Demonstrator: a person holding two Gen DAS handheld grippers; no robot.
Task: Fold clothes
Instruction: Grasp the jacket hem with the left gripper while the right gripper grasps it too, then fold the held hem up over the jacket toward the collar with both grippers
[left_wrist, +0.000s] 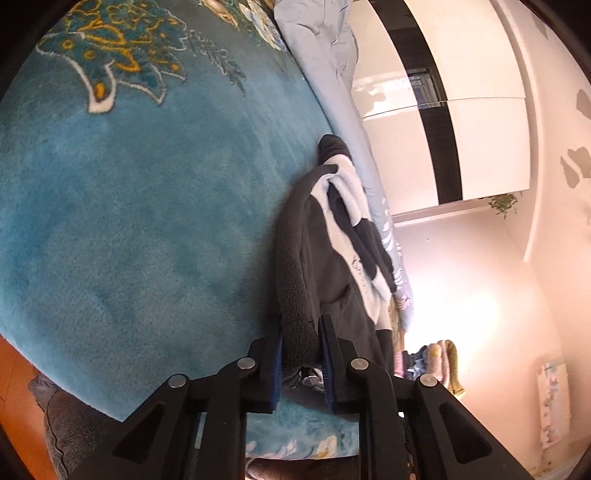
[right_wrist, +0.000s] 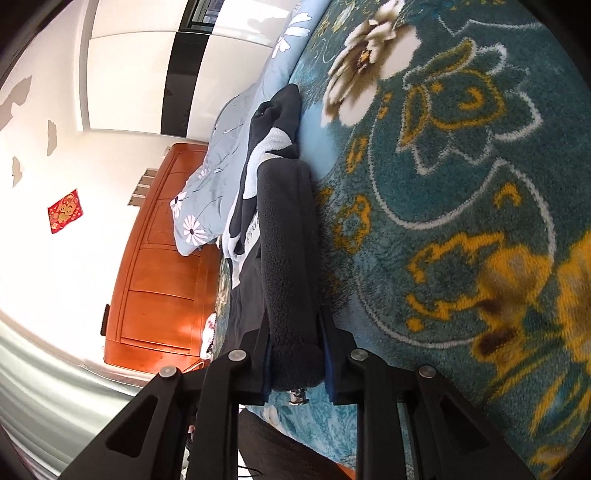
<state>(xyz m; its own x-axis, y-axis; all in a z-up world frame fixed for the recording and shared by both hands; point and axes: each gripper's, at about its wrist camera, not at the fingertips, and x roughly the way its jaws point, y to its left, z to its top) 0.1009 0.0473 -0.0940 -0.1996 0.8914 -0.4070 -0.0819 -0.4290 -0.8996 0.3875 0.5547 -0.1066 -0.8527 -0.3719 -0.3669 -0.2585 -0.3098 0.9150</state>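
While both cameras are rolled sideways, each pair of tongs clamps the same dark fleece garment. Left tongs closed on a thick bunched edge of the dark grey fleece garment, blue pads pressing it from both sides, something small and metallic just under the bunch between the fingers. Right tongs likewise closed on a rolled fleece edge of the garment, a small metal piece showing below the roll.

Garment runs away from both tongs along the teal floral blanket, resting on it in the left view; in the right view it lies against the blanket along its patterned side. Further out the fleece shows pale blue-white patches mixed with black, the far end bunched in a dark lump.

Just beside the garment, a light blue flower-print quilt lies along the blanket edge; same quilt in the left view. Beyond that, an orange wooden headboard in the right view, white glossy wardrobe doors with a black strip, and a red square sticker on the white wall. Left view far end: a heap of mixed clothes, blurred.
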